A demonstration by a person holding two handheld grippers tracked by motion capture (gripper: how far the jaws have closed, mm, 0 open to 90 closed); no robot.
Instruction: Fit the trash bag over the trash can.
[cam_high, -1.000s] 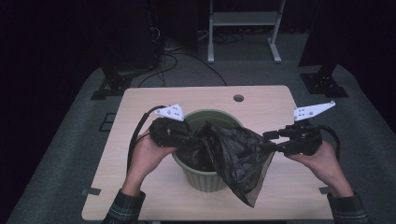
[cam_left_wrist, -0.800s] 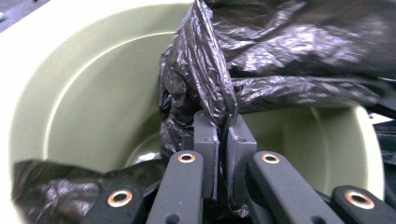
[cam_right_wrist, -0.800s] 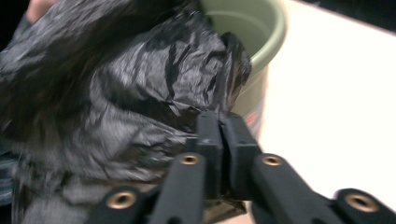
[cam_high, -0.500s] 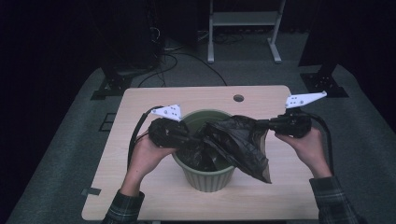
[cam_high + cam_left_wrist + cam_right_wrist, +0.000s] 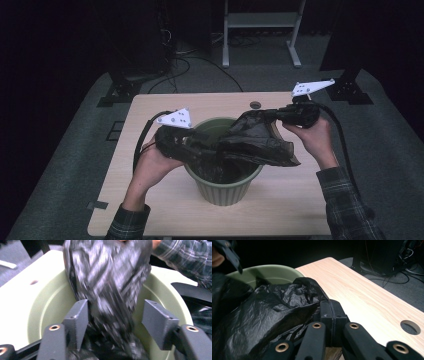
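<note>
The right gripper [image 5: 332,315] has its jaws pinched tight on an edge of the black bag [image 5: 255,140], pulling it out past the rim of the green bin [image 5: 225,187]. The left gripper [image 5: 117,322] has just been opening; its jaws stand apart with bag between them, over the bin on the table [image 5: 150,210].

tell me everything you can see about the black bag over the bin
The black bag is thin, glossy, crinkled plastic, like a bin liner. It is stretched across the top of the green bin, partly hanging inside and partly draped past the rim on the right. The right tongs are shut on an edge of it. The left tongs have just been opening; the film runs between the jaws, touching one and clear of the other.
</note>
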